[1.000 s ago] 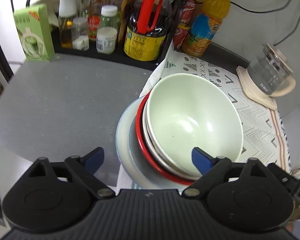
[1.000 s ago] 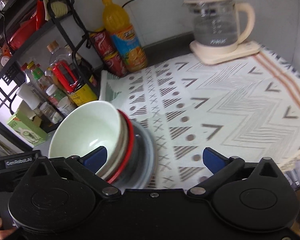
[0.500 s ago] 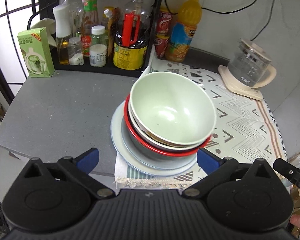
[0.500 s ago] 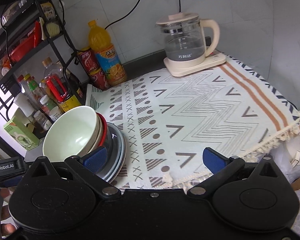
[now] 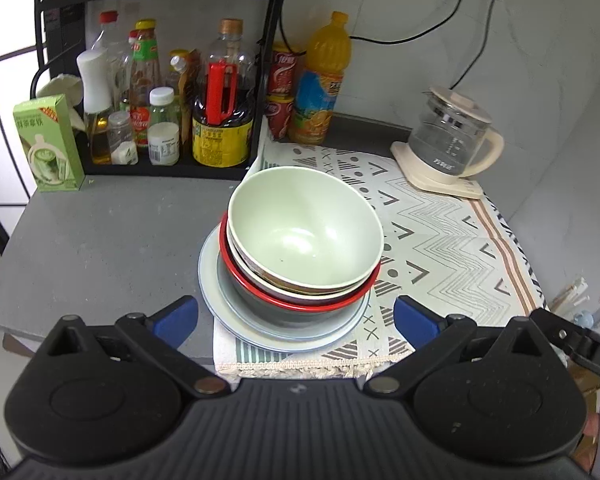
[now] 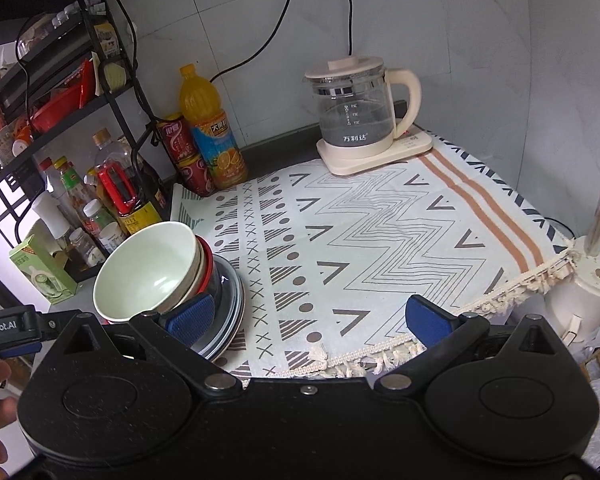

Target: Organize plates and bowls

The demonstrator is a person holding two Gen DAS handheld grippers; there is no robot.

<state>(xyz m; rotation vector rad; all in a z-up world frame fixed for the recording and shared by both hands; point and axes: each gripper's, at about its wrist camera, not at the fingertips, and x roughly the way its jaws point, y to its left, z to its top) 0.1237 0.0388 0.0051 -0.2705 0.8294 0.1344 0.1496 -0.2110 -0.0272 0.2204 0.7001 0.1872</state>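
Observation:
A pale green bowl (image 5: 304, 236) sits on top of a stack: a cream bowl, a red-rimmed dark bowl (image 5: 300, 300) and pale blue plates (image 5: 252, 328). The stack stands at the left front edge of the patterned cloth (image 5: 440, 248). My left gripper (image 5: 296, 320) is open and empty, just in front of the stack. In the right wrist view the green bowl (image 6: 148, 268) and plates (image 6: 232, 300) show at left. My right gripper (image 6: 308, 316) is open and empty, to the right of the stack.
A black rack of sauce bottles (image 5: 220, 120) stands at the back left with a green box (image 5: 48, 148). Red cans and an orange juice bottle (image 5: 320, 88) stand behind the stack. A glass kettle (image 6: 356, 116) stands at the back right. A white appliance (image 6: 580, 300) is beyond the cloth's right edge.
Both grippers have drawn back and up from the stack, so the whole counter shows. The stack has not moved. Both grippers stay open.

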